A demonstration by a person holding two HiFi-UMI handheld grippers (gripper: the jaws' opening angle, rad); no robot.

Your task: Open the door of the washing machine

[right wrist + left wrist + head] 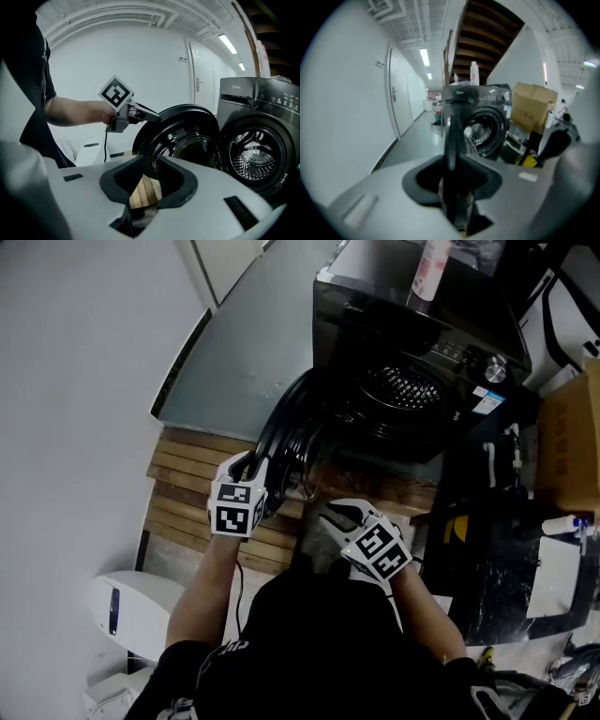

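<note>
The black front-loading washing machine (412, 343) stands with its steel drum (403, 385) exposed. Its round door (286, 432) is swung out to the left, roughly edge-on to me. My left gripper (253, 470) is at the door's outer rim and shut on it. In the left gripper view the rim (451, 136) runs as a dark upright strip between the jaws of the left gripper (455, 185). The right gripper view shows the left gripper (150, 114) clamped on the top of the door (183, 140). My right gripper (330, 514) hangs below the door, open, holding nothing.
Wooden slats (183, 493) lie under the door. A white appliance (122, 606) sits at lower left by the white wall. A pink bottle (431, 268) stands on the machine. A cardboard box (572, 427) and dark equipment (487, 559) crowd the right.
</note>
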